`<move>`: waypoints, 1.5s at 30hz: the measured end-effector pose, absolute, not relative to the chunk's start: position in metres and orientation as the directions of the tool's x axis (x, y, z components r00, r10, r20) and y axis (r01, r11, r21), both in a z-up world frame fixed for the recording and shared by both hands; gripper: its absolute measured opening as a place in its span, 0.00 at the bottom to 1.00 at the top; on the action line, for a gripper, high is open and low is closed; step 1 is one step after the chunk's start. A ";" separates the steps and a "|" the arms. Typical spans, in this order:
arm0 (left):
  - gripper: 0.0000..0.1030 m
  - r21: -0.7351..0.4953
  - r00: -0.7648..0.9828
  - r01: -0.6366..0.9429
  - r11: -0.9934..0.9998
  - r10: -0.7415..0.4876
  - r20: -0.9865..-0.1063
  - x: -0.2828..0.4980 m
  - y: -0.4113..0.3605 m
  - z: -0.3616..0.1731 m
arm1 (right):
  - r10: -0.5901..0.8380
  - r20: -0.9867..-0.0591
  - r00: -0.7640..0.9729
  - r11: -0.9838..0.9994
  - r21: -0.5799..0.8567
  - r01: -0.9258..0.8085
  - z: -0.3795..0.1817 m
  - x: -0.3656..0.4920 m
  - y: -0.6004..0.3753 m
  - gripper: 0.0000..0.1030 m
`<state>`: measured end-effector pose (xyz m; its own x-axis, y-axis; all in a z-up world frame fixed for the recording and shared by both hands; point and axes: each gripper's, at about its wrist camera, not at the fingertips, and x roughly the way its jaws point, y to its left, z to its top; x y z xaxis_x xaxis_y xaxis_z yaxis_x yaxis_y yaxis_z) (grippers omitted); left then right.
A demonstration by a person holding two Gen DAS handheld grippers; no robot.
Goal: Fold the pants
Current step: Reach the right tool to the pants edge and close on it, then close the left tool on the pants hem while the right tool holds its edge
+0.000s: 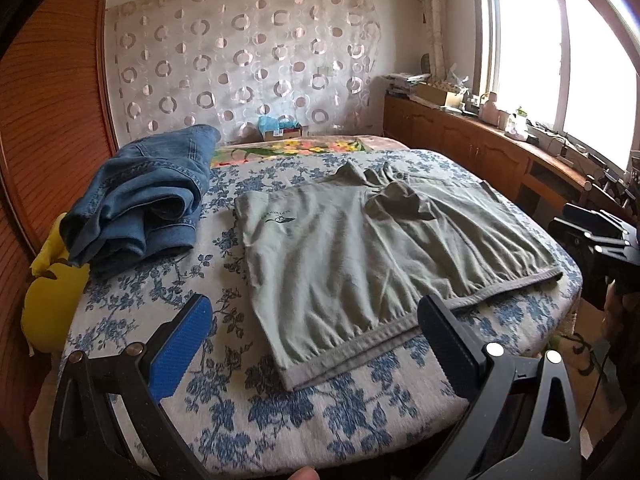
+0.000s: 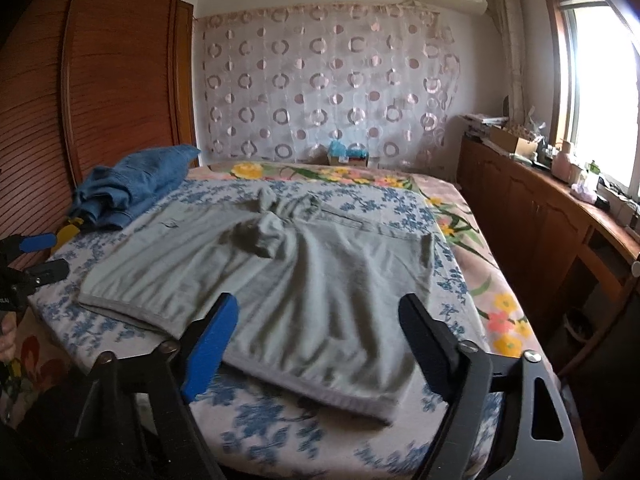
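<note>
Both jaws are released, gripping nothing: the left gripper point(image 1: 312, 336) and right gripper point(image 2: 316, 336) hover low in frame over the grey-green pants point(image 1: 372, 248), lying mid-frame on the bed point(image 1: 248, 408).

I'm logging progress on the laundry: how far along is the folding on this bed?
Looks done: blue jeans sit bundled in a pile at the bed's far left. In hand: nothing yet; the left tool and right tool are both open, poised over the waistband edge of the grey-green pants, which lie spread flat. Left: gripping the waistband and making every fold.
</note>
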<state>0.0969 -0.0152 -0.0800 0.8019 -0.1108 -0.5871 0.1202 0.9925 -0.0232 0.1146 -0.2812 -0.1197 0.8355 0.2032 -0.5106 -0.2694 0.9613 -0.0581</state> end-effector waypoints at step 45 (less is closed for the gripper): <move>1.00 -0.053 0.661 0.141 0.989 -0.134 -0.739 0.145 -0.012 -0.138 | 0.013 -0.750 0.662 0.998 -0.027 -0.050 -0.052 0.276 -0.318 0.02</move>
<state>0.1452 -0.0116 -0.1377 0.6608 -0.1339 -0.7386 0.1413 0.9886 -0.0528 0.2758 -0.3176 -0.0522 0.6617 0.0131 -0.7496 -0.0501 0.9984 -0.0268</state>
